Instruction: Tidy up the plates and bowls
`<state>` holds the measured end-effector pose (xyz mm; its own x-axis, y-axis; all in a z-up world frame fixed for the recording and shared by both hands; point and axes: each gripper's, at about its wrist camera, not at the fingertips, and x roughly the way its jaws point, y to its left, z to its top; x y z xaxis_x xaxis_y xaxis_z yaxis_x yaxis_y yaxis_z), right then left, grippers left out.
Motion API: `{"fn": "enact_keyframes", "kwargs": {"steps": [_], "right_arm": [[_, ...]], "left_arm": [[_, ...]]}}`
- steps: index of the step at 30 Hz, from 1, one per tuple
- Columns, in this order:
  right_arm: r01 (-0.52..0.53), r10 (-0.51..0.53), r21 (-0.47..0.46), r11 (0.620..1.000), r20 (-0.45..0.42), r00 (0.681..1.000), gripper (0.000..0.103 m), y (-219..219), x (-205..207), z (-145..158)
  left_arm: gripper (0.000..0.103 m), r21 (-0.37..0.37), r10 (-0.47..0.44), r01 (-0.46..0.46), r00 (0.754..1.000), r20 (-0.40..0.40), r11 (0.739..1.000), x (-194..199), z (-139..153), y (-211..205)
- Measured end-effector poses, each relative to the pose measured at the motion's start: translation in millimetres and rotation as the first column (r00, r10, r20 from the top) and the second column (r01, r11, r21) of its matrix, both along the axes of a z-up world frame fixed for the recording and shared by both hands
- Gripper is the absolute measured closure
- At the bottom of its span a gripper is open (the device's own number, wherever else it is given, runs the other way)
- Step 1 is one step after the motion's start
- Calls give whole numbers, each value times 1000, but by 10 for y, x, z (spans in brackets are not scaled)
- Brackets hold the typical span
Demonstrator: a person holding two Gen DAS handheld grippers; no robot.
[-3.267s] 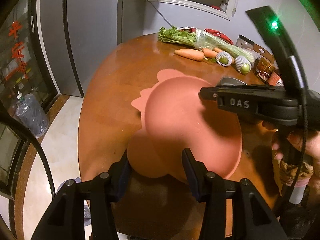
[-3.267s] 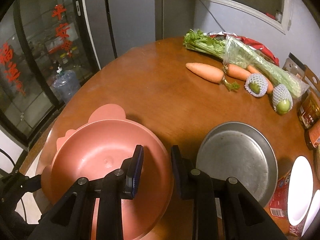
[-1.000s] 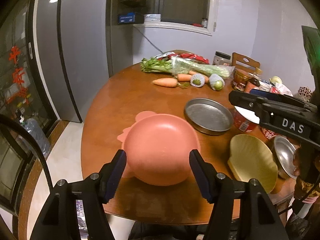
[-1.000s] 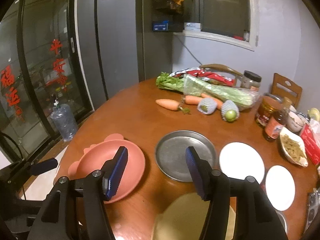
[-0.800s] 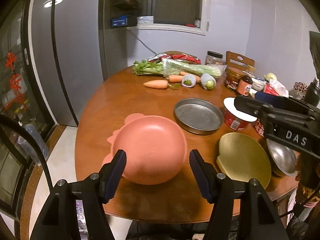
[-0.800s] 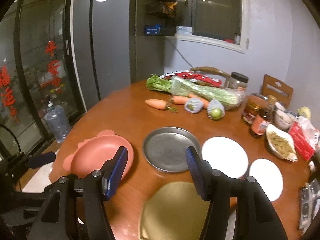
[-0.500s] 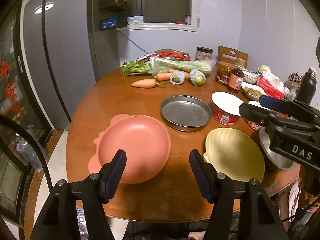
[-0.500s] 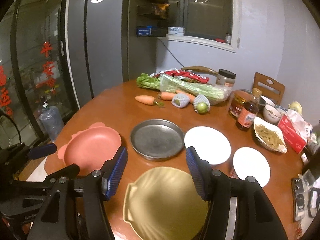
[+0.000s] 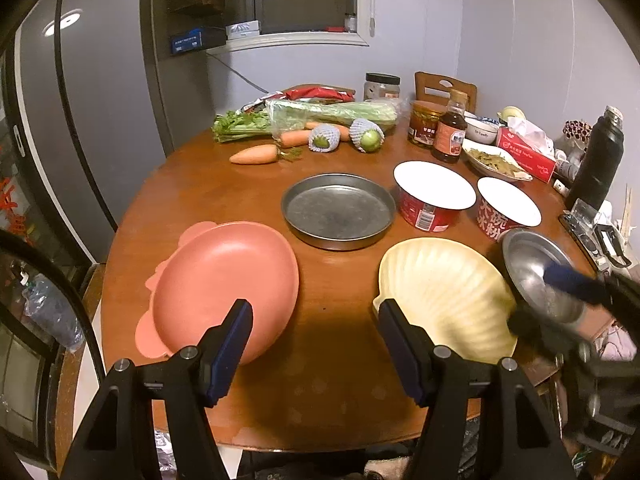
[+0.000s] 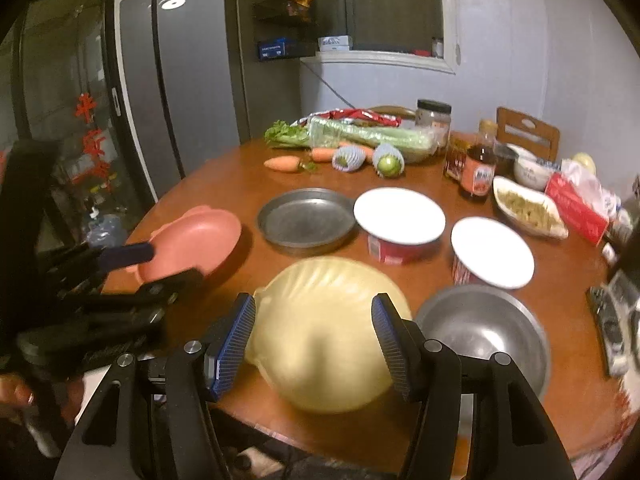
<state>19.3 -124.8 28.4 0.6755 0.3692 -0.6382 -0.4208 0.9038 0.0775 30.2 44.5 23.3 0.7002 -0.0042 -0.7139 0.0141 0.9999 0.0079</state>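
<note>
A pink bowl (image 9: 224, 280) sits on a pink mat at the table's near left; it also shows in the right wrist view (image 10: 192, 240). A yellow shell-shaped plate (image 9: 444, 296) lies at the near right, and shows in the right wrist view (image 10: 324, 332). A flat metal pan (image 9: 338, 210) sits mid-table. A steel bowl (image 10: 484, 332) is beside the shell plate. My left gripper (image 9: 316, 344) is open and empty above the near edge. My right gripper (image 10: 314, 340) is open and empty, over the shell plate.
Two lidded red instant-noodle bowls (image 9: 434, 196) (image 9: 506, 208) stand behind the shell plate. Carrots, celery and netted fruit (image 9: 320, 132) lie at the far side. Jars, a sauce bottle (image 9: 450, 132), a food dish and a tissue box crowd the right. A dark fridge (image 9: 92, 120) stands left.
Both grippers have drawn back and up from the pink bowl and opened wide. The view has swung right, bringing the shell plate, steel bowl and noodle bowls into sight.
</note>
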Motion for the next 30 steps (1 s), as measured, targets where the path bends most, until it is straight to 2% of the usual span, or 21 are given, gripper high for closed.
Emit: {"fn": "enact_keyframes", "kwargs": {"steps": [5, 8, 12, 14, 19, 30], "right_arm": [[81, -77, 38, 996, -86, 993, 40, -142, -111, -199], [115, -110, 40, 993, -105, 988, 40, -172, -159, -257], [112, -100, 81, 990, -134, 986, 40, -186, -192, -296], [149, -136, 74, 986, -150, 979, 40, -213, -178, -347], [220, -184, 123, 968, -250, 951, 40, -278, -117, -558], [273, -240, 100, 957, -260, 935, 41, -220, 34, -724]], "left_arm": [[38, 2, -37, 37, 999, -4, 999, 157, -16, -67], [38, 15, -78, 78, 997, -19, 997, 276, -45, -142], [38, 31, -108, 110, 993, -51, 993, 459, -114, -228], [38, 32, -124, 127, 990, -61, 991, 536, -151, -254], [38, 23, -159, 162, 983, -88, 987, 679, -241, -321], [38, 6, -217, 218, 971, -99, 976, 838, -423, -474]]}}
